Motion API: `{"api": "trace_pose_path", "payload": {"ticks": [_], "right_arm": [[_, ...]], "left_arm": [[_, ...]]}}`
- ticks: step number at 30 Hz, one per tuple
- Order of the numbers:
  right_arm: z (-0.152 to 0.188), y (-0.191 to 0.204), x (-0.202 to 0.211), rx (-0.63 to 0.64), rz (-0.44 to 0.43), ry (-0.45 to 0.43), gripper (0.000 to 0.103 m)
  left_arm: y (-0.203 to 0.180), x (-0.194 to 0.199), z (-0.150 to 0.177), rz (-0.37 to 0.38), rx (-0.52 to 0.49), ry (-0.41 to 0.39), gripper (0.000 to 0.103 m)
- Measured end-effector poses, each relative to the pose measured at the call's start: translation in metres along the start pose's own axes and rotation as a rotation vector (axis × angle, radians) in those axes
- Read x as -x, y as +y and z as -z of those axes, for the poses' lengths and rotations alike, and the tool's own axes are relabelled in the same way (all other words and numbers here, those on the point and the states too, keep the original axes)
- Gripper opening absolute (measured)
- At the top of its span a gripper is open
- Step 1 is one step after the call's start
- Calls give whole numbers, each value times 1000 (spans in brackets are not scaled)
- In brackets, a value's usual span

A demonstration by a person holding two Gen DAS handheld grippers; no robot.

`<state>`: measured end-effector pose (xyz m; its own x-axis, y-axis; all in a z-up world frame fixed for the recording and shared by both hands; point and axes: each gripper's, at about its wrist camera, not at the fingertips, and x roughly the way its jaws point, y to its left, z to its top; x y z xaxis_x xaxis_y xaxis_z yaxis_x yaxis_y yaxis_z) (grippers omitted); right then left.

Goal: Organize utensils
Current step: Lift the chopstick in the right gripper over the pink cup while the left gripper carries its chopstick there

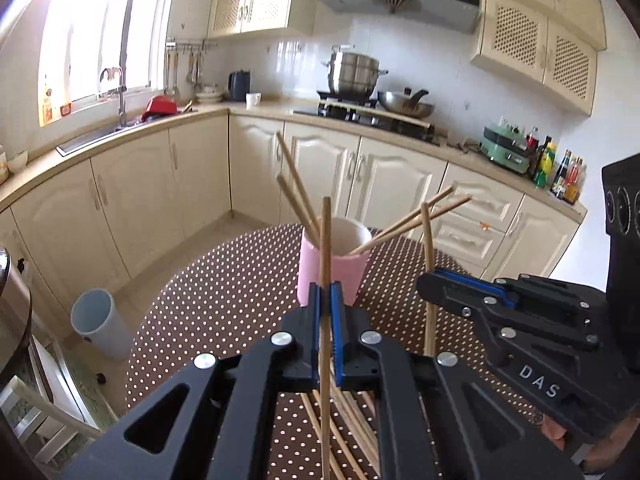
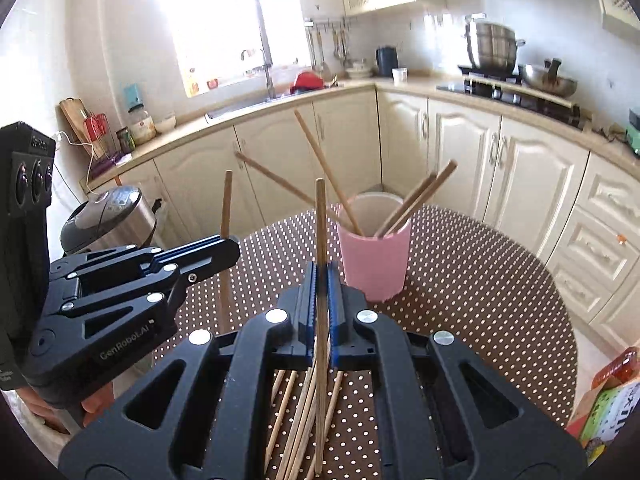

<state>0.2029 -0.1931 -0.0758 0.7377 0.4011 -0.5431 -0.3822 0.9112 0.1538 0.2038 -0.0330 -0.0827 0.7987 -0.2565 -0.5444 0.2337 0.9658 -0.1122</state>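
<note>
A pink cup (image 1: 334, 268) (image 2: 374, 264) stands on the brown dotted tablecloth (image 1: 224, 280) (image 2: 480, 280) with several wooden chopsticks leaning out of it. In the left wrist view my left gripper (image 1: 325, 292) is shut on one upright chopstick (image 1: 326, 232), just short of the cup. To its right, my right gripper (image 1: 425, 280) grips a second upright chopstick (image 1: 427, 240). The right wrist view shows the same: my right gripper (image 2: 321, 272) is shut on its chopstick (image 2: 320, 220), and my left gripper (image 2: 232, 249) holds its own chopstick (image 2: 226, 208). Several loose chopsticks (image 1: 348, 420) (image 2: 296, 420) lie on the cloth beneath.
A rice cooker (image 2: 108, 216) stands left of the table. A grey bin (image 1: 100, 324) sits on the floor by the cabinets. A colourful box (image 2: 608, 408) rests at the table's right edge. The round table edge curves just beyond the cup.
</note>
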Motion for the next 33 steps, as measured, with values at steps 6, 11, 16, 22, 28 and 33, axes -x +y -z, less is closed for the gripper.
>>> {"api": "trace_pose_path", "payload": {"ticks": [6,11,16,22,28,33], "right_arm": [[-4,5,14,13,8,-50,6],[-9,6,24,15,14,-95,6],[-17,5,32,18,17,-140,6],[-36,4,39,20,21,-196,6],[-56,3,38,24,18,-241,6],[-70,1,36,24,20,-283,5]], "left_arm": [[-12,22,-11,-6,-16,-63,6],[-21,31,-23,-2,-25,-96,6],[-21,35,-35,3,-31,-128,6],[-22,30,-57,-8,-3,-196,6],[-19,25,-77,-26,52,-260,6],[-16,20,-96,-44,88,-313,6]]}}
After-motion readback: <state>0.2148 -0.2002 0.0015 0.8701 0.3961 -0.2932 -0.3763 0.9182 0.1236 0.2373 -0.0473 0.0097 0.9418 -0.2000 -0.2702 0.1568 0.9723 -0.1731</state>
